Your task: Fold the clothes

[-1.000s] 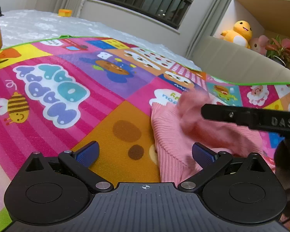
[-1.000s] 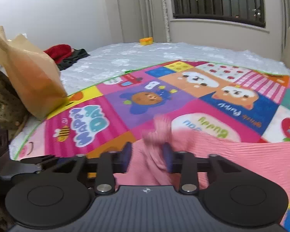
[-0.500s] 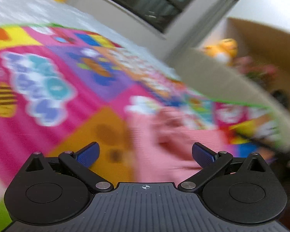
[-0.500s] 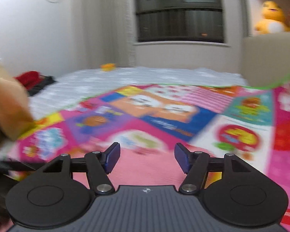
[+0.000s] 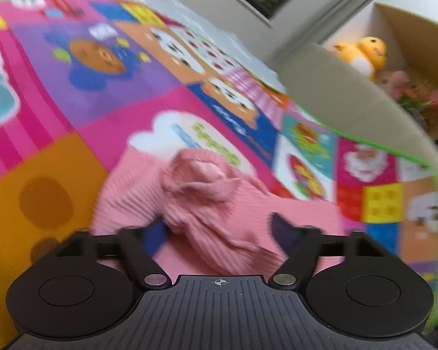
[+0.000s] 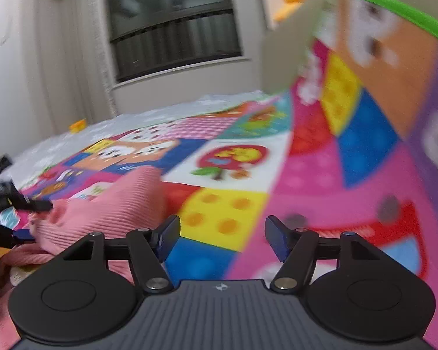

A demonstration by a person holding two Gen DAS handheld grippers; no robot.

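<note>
In the left wrist view, the left gripper (image 5: 219,232) is tilted over a colourful play mat (image 5: 137,93), and its two blue-tipped fingers (image 5: 280,232) stand wide apart. Between them lies a bunched fold of a pink ribbed sweater (image 5: 207,201), a rumpled ridge that runs from the middle of the frame down toward the gripper's body. The fingers flank this ridge on both sides; the left one sits right against the fabric, but motion blur makes it impossible to say whether either pad actually presses on the cloth. The rest of the sweater lies flat on the mat to the left and right of the ridge. Beyond the mat's green edge a beige headboard (image 5: 350,93) curves across, with a yellow plush toy (image 5: 365,52) on a shelf behind it.

In the right wrist view, the right gripper (image 6: 222,237) also has its fingers (image 6: 169,237) spread wide, with nothing between them; behind the gap only the yellow, blue and pink squares of the mat (image 6: 321,180) show. The pink sweater (image 6: 114,204) lies to the left of this gripper, heaped on the mat just beside its left finger. At the far left edge the dark tip of the other gripper (image 6: 29,204) reaches to the sweater's bunched edge. A dark window (image 6: 172,29) sits in the back wall.
</note>
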